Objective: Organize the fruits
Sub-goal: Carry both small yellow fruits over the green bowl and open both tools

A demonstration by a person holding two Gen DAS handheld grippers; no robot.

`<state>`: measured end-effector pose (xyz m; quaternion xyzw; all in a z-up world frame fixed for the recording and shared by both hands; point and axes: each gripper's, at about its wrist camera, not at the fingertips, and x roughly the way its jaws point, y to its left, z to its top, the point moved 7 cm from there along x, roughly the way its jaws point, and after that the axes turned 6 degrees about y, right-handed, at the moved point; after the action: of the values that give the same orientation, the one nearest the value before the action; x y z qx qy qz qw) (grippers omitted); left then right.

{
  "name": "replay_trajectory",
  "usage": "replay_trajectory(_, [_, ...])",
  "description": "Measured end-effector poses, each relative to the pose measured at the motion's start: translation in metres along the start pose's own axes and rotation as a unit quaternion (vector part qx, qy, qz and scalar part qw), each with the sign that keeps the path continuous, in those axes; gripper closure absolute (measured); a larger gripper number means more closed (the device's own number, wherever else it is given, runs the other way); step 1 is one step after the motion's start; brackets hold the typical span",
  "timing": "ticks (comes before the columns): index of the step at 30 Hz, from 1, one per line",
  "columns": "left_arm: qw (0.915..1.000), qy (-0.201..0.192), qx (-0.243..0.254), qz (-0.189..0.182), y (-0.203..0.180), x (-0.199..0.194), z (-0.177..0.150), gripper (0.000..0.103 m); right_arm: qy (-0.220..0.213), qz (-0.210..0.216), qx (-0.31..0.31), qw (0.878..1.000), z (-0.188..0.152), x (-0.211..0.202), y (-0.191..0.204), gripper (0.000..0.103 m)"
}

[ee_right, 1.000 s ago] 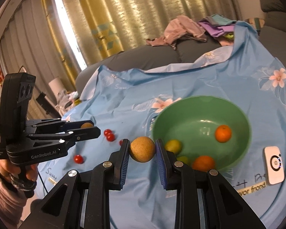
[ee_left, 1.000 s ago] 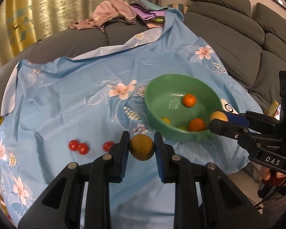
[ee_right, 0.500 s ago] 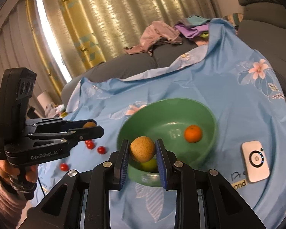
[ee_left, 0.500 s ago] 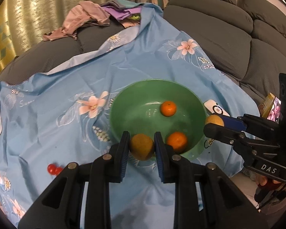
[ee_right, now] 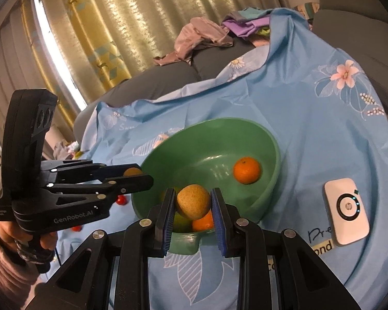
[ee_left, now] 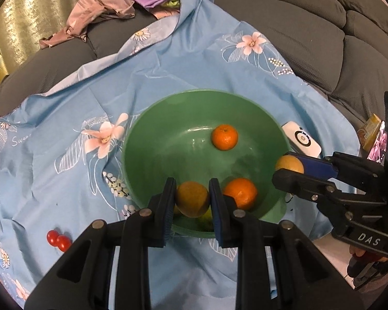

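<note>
On the blue flowered cloth (ee_left: 64,118), the green bowl (ee_left: 152,139) hides a yellow fruit (ee_right: 179,221) behind each gripper's (ee_left: 191,201) (ee_right: 192,204) tightly held brown fruit (ee_left: 191,199) (ee_right: 194,201)

The green bowl (ee_left: 152,139) is lying open from above with bare floor at its middle, while two oranges (ee_left: 224,137) are crowding its right and near side, a white remote (ee_left: 301,139) is flanking the rim at right, and cherry tomatoes (ee_left: 58,240) are dotting the cloth at lower left.
</note>
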<state>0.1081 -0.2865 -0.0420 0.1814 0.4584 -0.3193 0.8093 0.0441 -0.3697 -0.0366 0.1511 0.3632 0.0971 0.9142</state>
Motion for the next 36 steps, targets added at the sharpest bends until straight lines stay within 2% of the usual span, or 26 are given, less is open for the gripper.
replay_trajectory(14, [0.9998,0.017,0.006,0.004,0.0,0.015,-0.005,0.078,0.012,-0.004,-0.005,1.0,-0.002,0.01,0.002,0.074])
replay_trajectory(36, [0.9999,0.014,0.002,0.003,0.002,0.012,-0.005,0.078,0.017,-0.005,-0.001,1.0,-0.003,0.011,0.004,0.073])
